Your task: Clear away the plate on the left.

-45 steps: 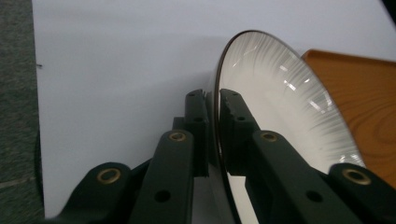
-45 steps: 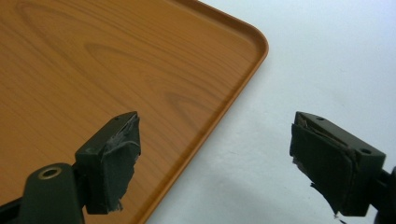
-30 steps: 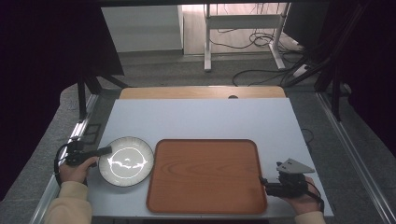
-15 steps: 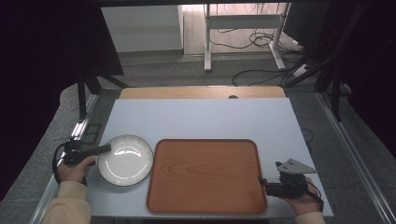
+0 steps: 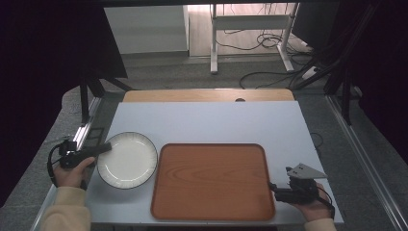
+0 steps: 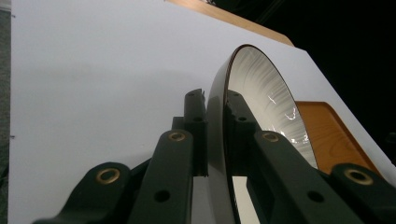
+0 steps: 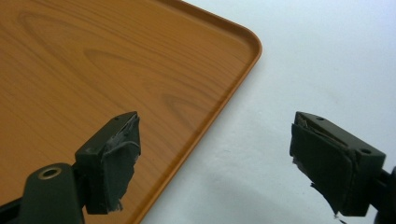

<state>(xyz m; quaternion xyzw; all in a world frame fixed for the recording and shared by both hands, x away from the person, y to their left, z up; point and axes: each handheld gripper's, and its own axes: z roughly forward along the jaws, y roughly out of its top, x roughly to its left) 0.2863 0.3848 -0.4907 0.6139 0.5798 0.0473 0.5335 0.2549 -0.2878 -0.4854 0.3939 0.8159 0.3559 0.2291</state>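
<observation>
A white plate [image 5: 127,160] with a dark rim lies on the white table, left of a wooden tray [image 5: 212,180]. My left gripper [image 5: 103,148] is shut on the plate's left rim; in the left gripper view the plate [image 6: 261,100] stands edge-on between the jaws of the left gripper [image 6: 215,116]. My right gripper [image 5: 275,190] sits at the tray's right edge near the front. In the right gripper view the right gripper [image 7: 210,158] is open, its jaws straddling the tray's rim [image 7: 224,100], nothing held.
The white table top [image 5: 207,122] stretches behind the plate and tray. A wooden strip [image 5: 207,95] runs along its far edge. Metal rails flank the table, and cables [image 5: 269,79] lie on the floor beyond.
The plate has shifted slightly away from me with the left gripper on its rim, and the glare on it has gone. The right gripper has stayed put.
</observation>
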